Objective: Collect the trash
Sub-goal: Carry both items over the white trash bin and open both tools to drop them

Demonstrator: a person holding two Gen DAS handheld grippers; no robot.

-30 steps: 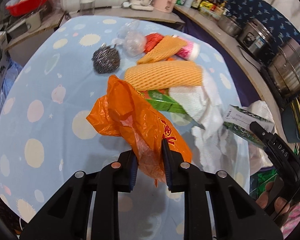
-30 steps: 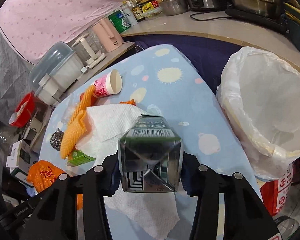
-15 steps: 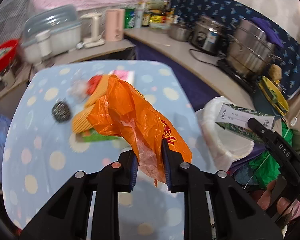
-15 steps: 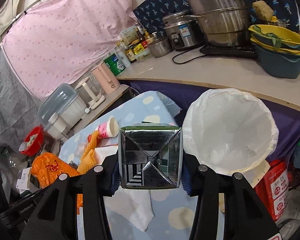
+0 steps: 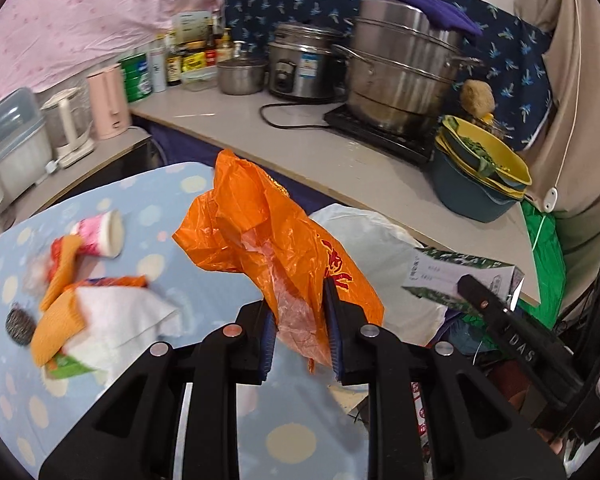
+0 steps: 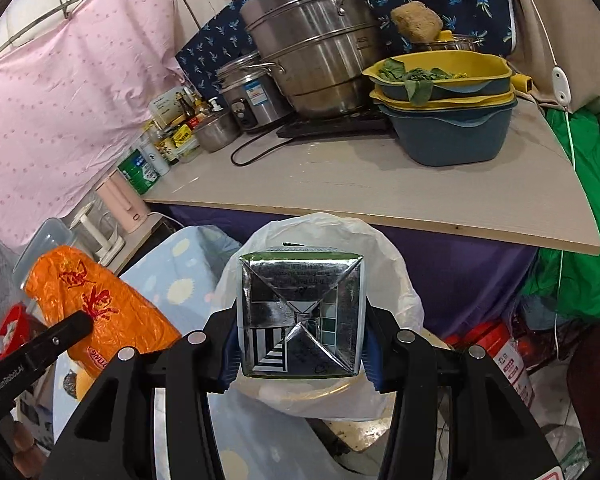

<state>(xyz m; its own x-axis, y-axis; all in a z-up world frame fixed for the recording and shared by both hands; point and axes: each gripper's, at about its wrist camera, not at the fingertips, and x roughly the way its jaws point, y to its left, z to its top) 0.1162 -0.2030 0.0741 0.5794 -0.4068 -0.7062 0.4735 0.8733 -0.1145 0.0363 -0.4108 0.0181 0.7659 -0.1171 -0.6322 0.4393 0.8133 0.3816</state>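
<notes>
Along the back, a pale worktop (image 6: 380, 184) carrying a tall steel steamer pot (image 6: 316, 52), a rice cooker (image 5: 304, 66) and stacked blue and yellow basins (image 6: 452, 120) near its right end; bottles and tins crowded at its left end

Below its front edge, a table under a blue spotted cloth (image 5: 152, 208), and just off the table's right edge a bin lined with a white bag (image 6: 404, 312), mouth open upward

On the cloth near the left edge, a blurred heap: white paper towel (image 5: 128, 312), orange foam netting (image 5: 56, 328), a pink-and-white paper cup (image 5: 100, 234) lying on its side toward the far edge, a steel scourer (image 5: 20, 322) nearest the left edge

Held up off the table, an orange plastic bag (image 5: 268, 232), crumpled, pinched low down by the left gripper (image 5: 298, 328), jaws clamped on the plastic, bulk of the bag standing above the fingers beside the bin's left rim

Held over the bin's mouth, a green drink carton (image 6: 300, 316), silver folded base facing the right wrist camera, gripped by the right gripper (image 6: 300, 344), jaws pressed on both its sides
</notes>
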